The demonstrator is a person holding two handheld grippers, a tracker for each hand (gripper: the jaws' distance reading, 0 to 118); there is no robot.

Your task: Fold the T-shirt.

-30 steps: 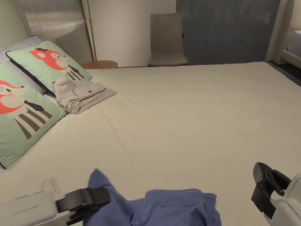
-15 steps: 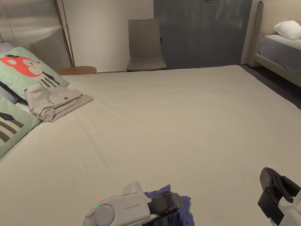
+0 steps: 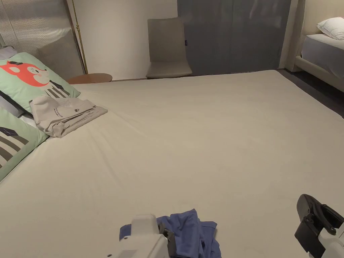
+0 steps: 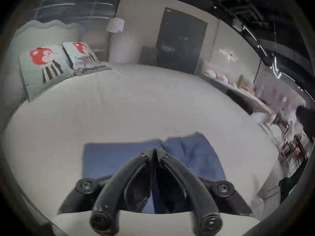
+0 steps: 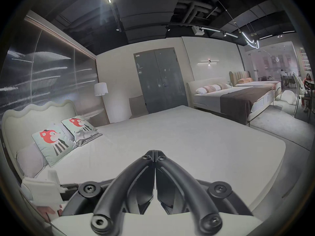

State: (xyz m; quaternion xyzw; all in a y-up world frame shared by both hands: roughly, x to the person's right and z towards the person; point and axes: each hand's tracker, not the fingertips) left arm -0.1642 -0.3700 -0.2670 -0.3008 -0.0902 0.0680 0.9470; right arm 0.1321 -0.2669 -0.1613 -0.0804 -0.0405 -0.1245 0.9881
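Blue T-shirt on the bed

The T-shirt (image 3: 189,230) lies bunched at the near edge of the bed (image 3: 201,134). The left gripper (image 4: 154,150) is over it, jaws pressed together. The right gripper (image 5: 154,152) is off to the side, jaws pressed together, holding nothing.

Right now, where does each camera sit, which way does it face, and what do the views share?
Head view: above the bed's near edge, looking across to the chair; both grippers at the bottom.
Left gripper view: low over the blue T-shirt, facing the pillows; its jaws closed, left gripper.
Right gripper view: higher, right gripper closed over bare sheet, facing the door.
All share bed and pillows.
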